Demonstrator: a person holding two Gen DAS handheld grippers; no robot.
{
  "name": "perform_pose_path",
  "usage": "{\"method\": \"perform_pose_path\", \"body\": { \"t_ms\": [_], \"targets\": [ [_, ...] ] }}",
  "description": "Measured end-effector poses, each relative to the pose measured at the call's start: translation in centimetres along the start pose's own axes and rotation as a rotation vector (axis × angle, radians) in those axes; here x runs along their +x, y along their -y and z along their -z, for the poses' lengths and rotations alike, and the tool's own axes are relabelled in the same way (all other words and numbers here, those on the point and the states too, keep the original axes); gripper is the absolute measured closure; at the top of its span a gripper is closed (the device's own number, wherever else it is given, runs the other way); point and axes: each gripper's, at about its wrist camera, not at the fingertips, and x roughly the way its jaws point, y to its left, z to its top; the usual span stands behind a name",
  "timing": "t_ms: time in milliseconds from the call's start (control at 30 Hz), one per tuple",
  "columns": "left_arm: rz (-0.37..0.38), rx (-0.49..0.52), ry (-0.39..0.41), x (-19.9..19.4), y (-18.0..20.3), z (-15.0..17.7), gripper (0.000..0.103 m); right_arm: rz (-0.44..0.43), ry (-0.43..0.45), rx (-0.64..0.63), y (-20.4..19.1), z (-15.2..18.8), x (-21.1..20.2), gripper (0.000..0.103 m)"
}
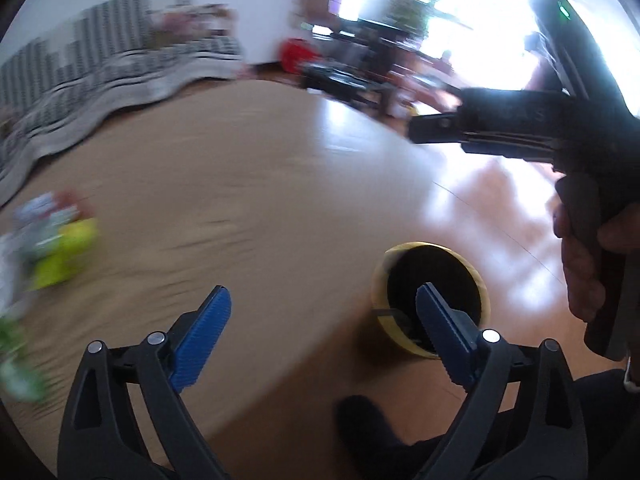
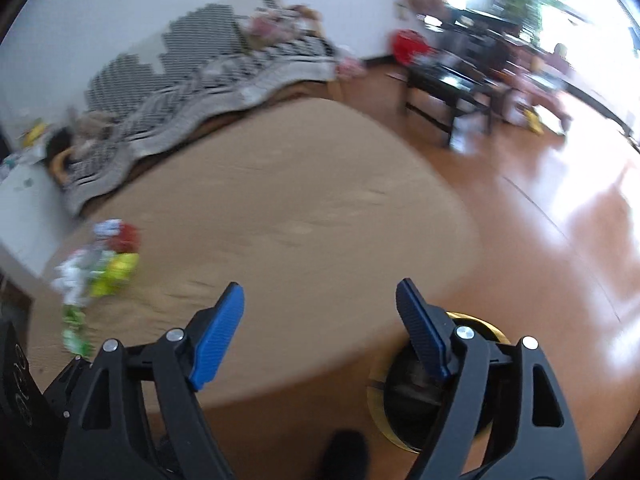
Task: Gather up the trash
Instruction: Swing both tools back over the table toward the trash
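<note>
A pile of bright wrappers [image 1: 60,248], yellow-green, red and white, lies blurred on the tan rug [image 1: 240,184] at the left. The same wrappers [image 2: 104,268] show in the right wrist view. A round yellow bin [image 1: 432,300] with a dark inside stands at the rug's near edge. My left gripper [image 1: 324,320] is open and empty above the rug, its right finger in front of the bin. My right gripper [image 2: 320,312] is also open and empty, with the bin [image 2: 380,412] partly hidden behind its right finger. From the left wrist view it [image 1: 420,128] appears side-on, held by a hand [image 1: 584,260].
A sofa under a striped blanket [image 2: 180,92] runs along the far wall. A dark low table [image 2: 452,84] and a red object [image 2: 408,46] stand at the back right on shiny wood floor [image 2: 560,220]. A dark foot [image 2: 348,456] shows at the bottom.
</note>
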Motion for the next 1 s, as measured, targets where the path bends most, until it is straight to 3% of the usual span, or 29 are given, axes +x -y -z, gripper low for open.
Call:
{"method": "perform_pose_path", "body": {
  "t_ms": [200, 267, 400, 567, 633, 1000],
  "targets": [
    [-0.255, -0.247, 0.014, -7.9, -14.2, 3.9, 0.012, -0.157, -0.038, -0.168, -15.0, 0.1, 3.3, 0.026],
    [-0.312, -0.343, 0.017, -10.2, -18.2, 5.3, 0.012, -0.185, -0.054, -0.244, -20.4, 1.2, 4.1, 0.025],
    [-0.39, -0.458, 0.037, -13.8, -23.2, 7.9, 0.012, -0.229, -0.097, -0.339, -26.9, 3.7, 5.7, 0.023],
    [-0.437, -0.501, 0.05, -16.3, -26.3, 10.4, 0.012, -0.225, -0.138, -0.377, -29.9, 5.4, 7.5, 0.023],
    [-0.44, -0.5, 0.045, -16.6, -25.9, 10.8, 0.012, -0.224, -0.142, -0.386, -30.3, 5.7, 8.0, 0.023],
    [-0.435, -0.535, -0.027, -13.6, -28.2, 11.8, 0.012, -0.196, -0.157, -0.382, -30.5, 5.2, 10.1, 0.023]
  ]
}}
